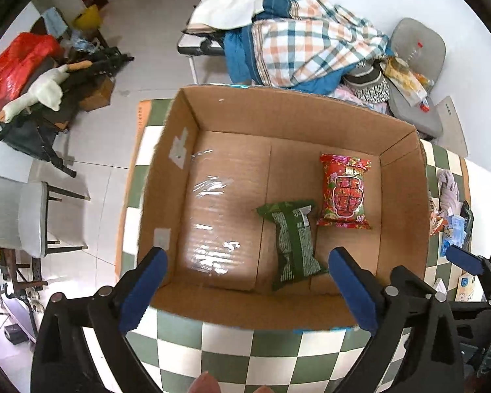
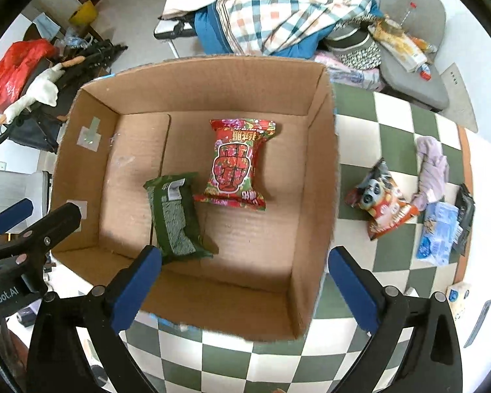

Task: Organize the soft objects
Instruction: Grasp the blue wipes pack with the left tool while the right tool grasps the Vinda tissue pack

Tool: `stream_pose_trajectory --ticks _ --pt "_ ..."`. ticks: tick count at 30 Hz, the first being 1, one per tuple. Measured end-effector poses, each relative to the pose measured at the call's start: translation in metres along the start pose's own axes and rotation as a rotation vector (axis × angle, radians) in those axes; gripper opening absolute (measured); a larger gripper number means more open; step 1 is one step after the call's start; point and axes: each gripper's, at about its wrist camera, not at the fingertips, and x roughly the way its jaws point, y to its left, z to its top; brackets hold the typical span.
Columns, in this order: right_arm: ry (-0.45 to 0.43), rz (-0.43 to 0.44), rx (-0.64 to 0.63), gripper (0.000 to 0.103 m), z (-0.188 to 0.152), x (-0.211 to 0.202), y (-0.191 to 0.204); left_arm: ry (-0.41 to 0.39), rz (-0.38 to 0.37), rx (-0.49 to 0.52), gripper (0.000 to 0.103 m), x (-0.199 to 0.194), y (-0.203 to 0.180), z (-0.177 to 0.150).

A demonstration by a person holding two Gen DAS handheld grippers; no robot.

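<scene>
An open cardboard box (image 1: 406, 196) (image 2: 320, 170) stands on the green-and-white checkered table (image 1: 232, 357) (image 2: 392, 124). Inside lie a red snack pack (image 1: 343, 193) (image 2: 237, 163) and a green pack (image 1: 293, 245) (image 2: 175, 216) next to it. My left gripper (image 1: 247, 290) is open and empty above the box's near wall. My right gripper (image 2: 244, 286) is open and empty over the box's near right part. To the right of the box lie a panda snack bag (image 2: 381, 204), a lilac cloth (image 2: 432, 170) and a blue tissue pack (image 2: 437, 234).
A black pouch (image 2: 464, 213) and a small white box (image 2: 458, 296) lie near the table's right edge. Beyond the table are a bed with plaid bedding (image 1: 311, 39), a grey chair (image 1: 415, 62), a goose toy (image 1: 39, 91) and a white chair (image 1: 19, 209).
</scene>
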Motion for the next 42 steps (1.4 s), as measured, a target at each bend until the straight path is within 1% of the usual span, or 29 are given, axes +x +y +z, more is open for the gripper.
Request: stream_pose_trajectory --ticks 8,12,15,19,21,24,25,26,27,31,32,33,34,37,39,42 --pt "-0.089 0.007 -0.020 0.103 -0.045 -0.046 0.002 -0.086 -0.005 0.008 0.102 -0.051 -0.008 -0.040" --pt "-0.119 0.032 -0.030 0.103 -0.065 -0.068 0.001 -0.118 0.008 0.013 0.102 -0.071 -0.015 -0.055" --pt "-0.124 0.070 -0.032 0.103 -0.076 -0.078 -0.002 -0.136 0.009 0.018 0.102 -0.085 -0.024 -0.062" --pt "-0.123 0.126 -0.007 0.103 -0.087 -0.090 -0.019 -0.131 -0.046 0.050 0.102 -0.100 -0.051 -0.065" --pt "-0.124 0.148 0.021 0.103 -0.092 -0.098 -0.038 -0.142 -0.044 0.094 0.102 -0.107 -0.074 -0.064" --pt "-0.135 0.140 0.075 0.103 -0.099 -0.110 -0.079 -0.146 -0.053 0.175 0.102 -0.112 -0.120 -0.059" --pt "-0.135 0.135 0.105 0.103 -0.102 -0.113 -0.100 -0.131 -0.077 0.200 0.102 -0.110 -0.141 -0.054" --pt "-0.136 0.130 0.126 0.103 -0.104 -0.116 -0.115 -0.119 -0.093 0.209 0.102 -0.108 -0.153 -0.052" --pt "-0.140 0.119 0.160 0.103 -0.107 -0.119 -0.138 -0.101 -0.118 0.217 0.102 -0.103 -0.170 -0.048" --pt "-0.133 0.041 0.302 0.103 -0.116 -0.121 -0.231 0.028 -0.236 0.219 0.102 -0.067 -0.237 -0.034" --pt "-0.128 0.028 0.359 0.103 -0.122 -0.118 -0.263 0.063 -0.254 0.223 0.102 -0.056 -0.253 -0.033" --pt "-0.123 0.018 0.396 0.103 -0.126 -0.115 -0.286 0.106 -0.268 0.232 0.101 -0.043 -0.271 -0.032" --pt "-0.111 0.004 0.430 0.103 -0.129 -0.111 -0.309 0.164 -0.280 0.241 0.102 -0.024 -0.294 -0.033" --pt "-0.053 -0.041 0.514 0.103 -0.146 -0.086 -0.379 0.264 -0.295 0.263 0.101 0.017 -0.346 -0.034" --pt "-0.005 -0.050 0.531 0.103 -0.156 -0.063 -0.412 0.314 -0.270 0.284 0.101 0.042 -0.376 -0.034" --pt "0.078 -0.050 0.515 0.103 -0.163 -0.024 -0.442 0.361 -0.231 0.316 0.101 0.077 -0.416 -0.032"
